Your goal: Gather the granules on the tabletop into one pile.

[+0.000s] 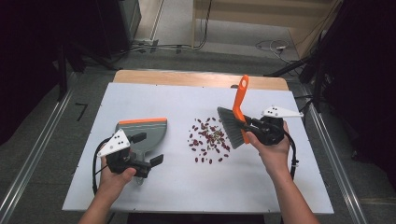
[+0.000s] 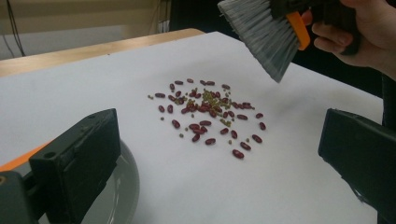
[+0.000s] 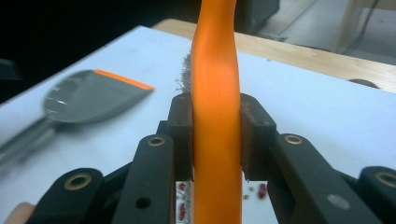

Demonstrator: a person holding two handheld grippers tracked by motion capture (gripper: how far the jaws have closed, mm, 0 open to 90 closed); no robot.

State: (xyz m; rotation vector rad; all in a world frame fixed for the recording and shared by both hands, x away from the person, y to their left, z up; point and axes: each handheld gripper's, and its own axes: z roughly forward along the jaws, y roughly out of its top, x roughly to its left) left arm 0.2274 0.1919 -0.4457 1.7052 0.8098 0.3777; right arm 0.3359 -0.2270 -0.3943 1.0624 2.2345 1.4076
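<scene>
Nearest, the left gripper (image 1: 145,148) stands with jaws apart over the dustpan (image 1: 142,131) handle, not yet gripping. Beyond, the right gripper (image 1: 248,123) clamps the brush (image 1: 235,122), poised beside scattered beans (image 1: 209,138). Next, likely: grasp the pan, then sweep beans toward it.

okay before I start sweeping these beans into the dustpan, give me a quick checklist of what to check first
1. Right gripper shut on the brush handle: ok.
2. Bristles over the beans: not ok, they hang above the pile's right edge, clear of the table.
3. Left gripper gripping the dustpan: not ok, jaws stand open around its handle end.
4. Dustpan's orange lip facing the beans: not ok, it points toward the table's far edge, pile to its right.
5. Beans gathered on the white sheet: ok, one loose cluster.
</scene>
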